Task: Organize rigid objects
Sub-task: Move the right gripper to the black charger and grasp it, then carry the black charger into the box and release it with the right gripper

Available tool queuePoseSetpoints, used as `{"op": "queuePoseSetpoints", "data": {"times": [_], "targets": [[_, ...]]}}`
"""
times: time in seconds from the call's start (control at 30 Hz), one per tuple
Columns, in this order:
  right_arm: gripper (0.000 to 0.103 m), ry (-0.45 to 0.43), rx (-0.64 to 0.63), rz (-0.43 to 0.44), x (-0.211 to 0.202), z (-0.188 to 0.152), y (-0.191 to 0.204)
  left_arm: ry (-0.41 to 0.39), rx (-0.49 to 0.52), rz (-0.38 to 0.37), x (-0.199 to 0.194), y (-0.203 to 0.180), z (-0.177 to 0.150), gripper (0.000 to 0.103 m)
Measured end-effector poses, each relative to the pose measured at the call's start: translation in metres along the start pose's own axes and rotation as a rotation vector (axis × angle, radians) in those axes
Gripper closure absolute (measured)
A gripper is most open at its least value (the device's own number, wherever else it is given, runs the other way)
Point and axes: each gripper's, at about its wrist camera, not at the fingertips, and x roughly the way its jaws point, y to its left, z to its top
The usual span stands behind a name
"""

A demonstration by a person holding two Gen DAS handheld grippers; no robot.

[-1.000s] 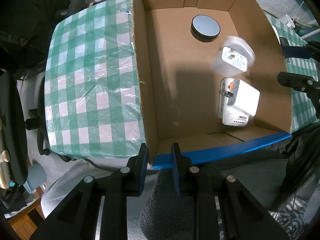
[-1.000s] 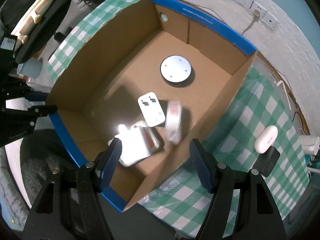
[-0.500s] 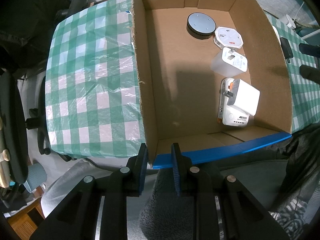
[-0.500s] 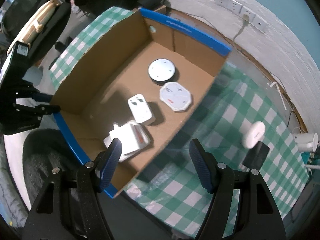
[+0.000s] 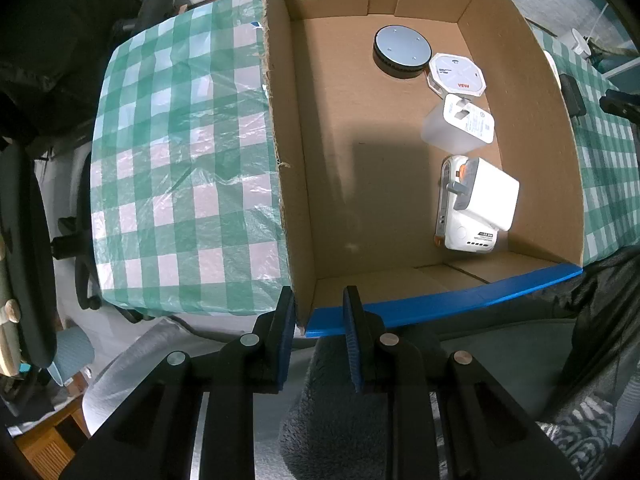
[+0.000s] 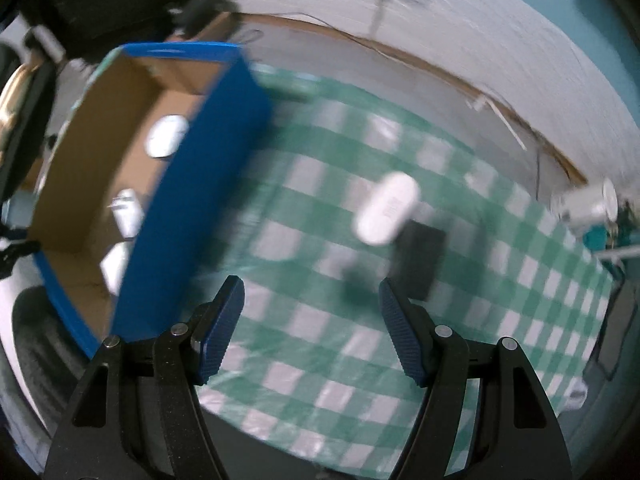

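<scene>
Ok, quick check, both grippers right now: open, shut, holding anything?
Left gripper: shut on the corner of the cardboard box.
Right gripper: open, empty, above the checked tablecloth.

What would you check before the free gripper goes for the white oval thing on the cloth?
1. Right gripper open and empty: ok.
2. White oval case lying free on the cloth, ahead of the fingers: ok.
3. Black block apart from the case: cannot tell, the picture is blurred.
4. Left gripper clamped on the box corner: ok.
5. Bare floor left in the box: ok.
6. Right camera view sharp enough to aim: not ok.
</scene>
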Motion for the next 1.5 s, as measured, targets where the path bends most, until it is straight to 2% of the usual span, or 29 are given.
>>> {"op": "queuePoseSetpoints", "data": {"times": [0.23,0.57,0.67,0.93,1.0,1.23,1.5], "targets": [[0.032,0.013,0.113,-0.030,0.020,-0.003,-0.055,0.005,0.002,0.004,0.000,0.000,0.000,0.081],[0.032,0.038,0.180,-0.040,0.060,0.005,-0.083,0.008,0.002,0.005,0.000,-0.001,-0.001,0.081],[0.042,0.052,0.197,-0.021,0.071,0.006,-0.085,0.014,0.003,0.009,0.000,-0.001,0.000,0.081],[0.057,0.069,0.193,-0.021,0.088,0.012,-0.080,0.017,0.008,0.019,0.001,-0.002,-0.001,0.081],[0.064,0.059,0.190,-0.026,0.089,0.013,-0.077,0.017,0.005,0.018,0.001,-0.003,-0.002,0.080],[0.066,0.066,0.170,-0.062,0.090,0.006,-0.073,0.015,-0.002,0.013,0.001,-0.001,-0.001,0.080],[0.066,0.109,0.151,-0.037,0.085,-0.017,-0.068,0.016,0.002,0.015,0.001,-0.001,-0.001,0.080]]}}
